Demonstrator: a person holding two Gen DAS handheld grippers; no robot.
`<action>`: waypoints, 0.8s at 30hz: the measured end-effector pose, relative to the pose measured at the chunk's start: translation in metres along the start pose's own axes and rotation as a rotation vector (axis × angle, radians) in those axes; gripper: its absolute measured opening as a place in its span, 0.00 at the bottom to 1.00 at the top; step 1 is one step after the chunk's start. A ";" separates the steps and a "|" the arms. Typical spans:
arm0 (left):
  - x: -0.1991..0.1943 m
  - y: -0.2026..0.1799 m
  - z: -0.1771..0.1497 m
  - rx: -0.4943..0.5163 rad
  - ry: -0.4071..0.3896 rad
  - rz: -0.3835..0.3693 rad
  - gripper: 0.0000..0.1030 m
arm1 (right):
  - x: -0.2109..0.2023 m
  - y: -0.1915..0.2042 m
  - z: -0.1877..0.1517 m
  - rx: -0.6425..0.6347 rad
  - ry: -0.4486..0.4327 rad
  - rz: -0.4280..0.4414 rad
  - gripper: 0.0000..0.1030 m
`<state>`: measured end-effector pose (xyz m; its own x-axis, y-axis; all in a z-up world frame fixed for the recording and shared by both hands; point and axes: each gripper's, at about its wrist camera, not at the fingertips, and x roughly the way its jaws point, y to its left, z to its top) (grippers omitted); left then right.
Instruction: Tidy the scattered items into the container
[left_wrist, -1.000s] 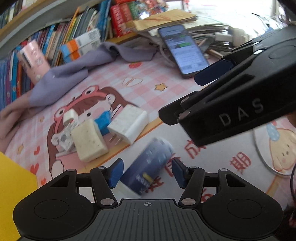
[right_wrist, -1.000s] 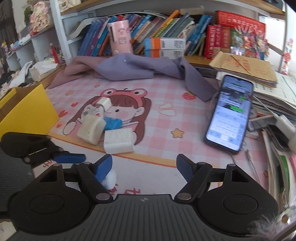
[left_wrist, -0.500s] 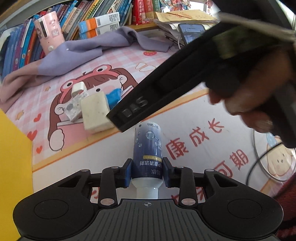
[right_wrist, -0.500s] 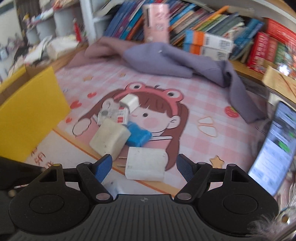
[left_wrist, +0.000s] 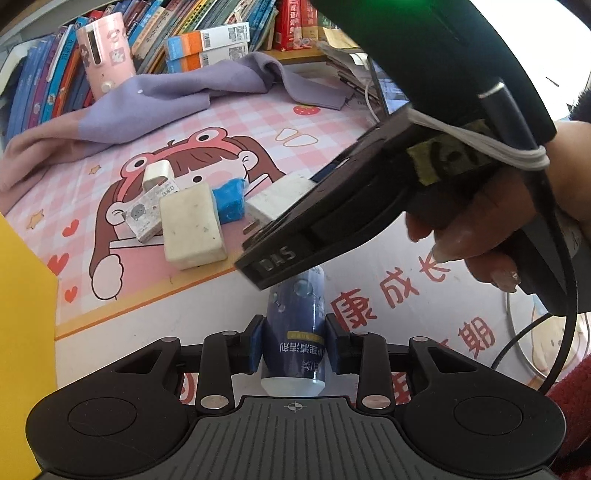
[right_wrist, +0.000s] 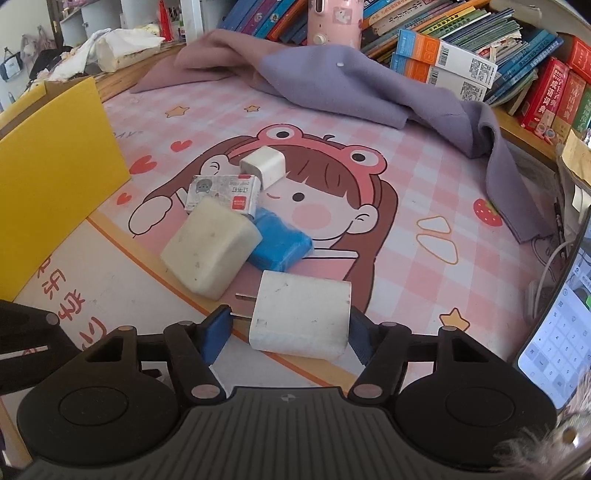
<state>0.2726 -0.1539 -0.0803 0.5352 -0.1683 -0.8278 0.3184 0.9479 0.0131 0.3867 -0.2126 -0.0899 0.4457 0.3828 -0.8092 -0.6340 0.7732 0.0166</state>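
Both grippers are on their picks: my left gripper (left_wrist: 294, 341) is clamped on the blue bottle (left_wrist: 295, 325), pads pressed to both its sides; my right gripper (right_wrist: 286, 330) has its jaws closing around the white charger (right_wrist: 301, 314), the right pad at its side, the left pad near the prongs and, I judge, not yet bearing. So this is the grasping step; next I need a firm squeeze on the charger, then a lift and carry left to the yellow container (right_wrist: 55, 177). Only the right view shows the container's wall and rim beside the pink mat (right_wrist: 406, 192); only the left view shows the bottle and my right hand (left_wrist: 480, 229); the cream block (right_wrist: 210, 249), blue packet (right_wrist: 280, 243), printed box (right_wrist: 223, 192) and small cube plug (right_wrist: 264, 166) wait on the mat.
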 end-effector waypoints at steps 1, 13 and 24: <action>0.000 0.000 0.000 0.002 0.000 0.002 0.31 | -0.001 -0.002 -0.001 0.008 -0.001 -0.005 0.61; -0.017 0.002 -0.003 -0.064 -0.025 0.017 0.30 | -0.034 -0.018 -0.018 0.102 -0.040 -0.010 0.61; -0.059 0.003 -0.027 -0.156 -0.089 0.049 0.30 | -0.073 -0.001 -0.038 0.099 -0.087 0.020 0.61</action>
<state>0.2215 -0.1337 -0.0465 0.6162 -0.1377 -0.7755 0.1689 0.9848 -0.0407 0.3305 -0.2611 -0.0531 0.4897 0.4376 -0.7541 -0.5796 0.8095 0.0934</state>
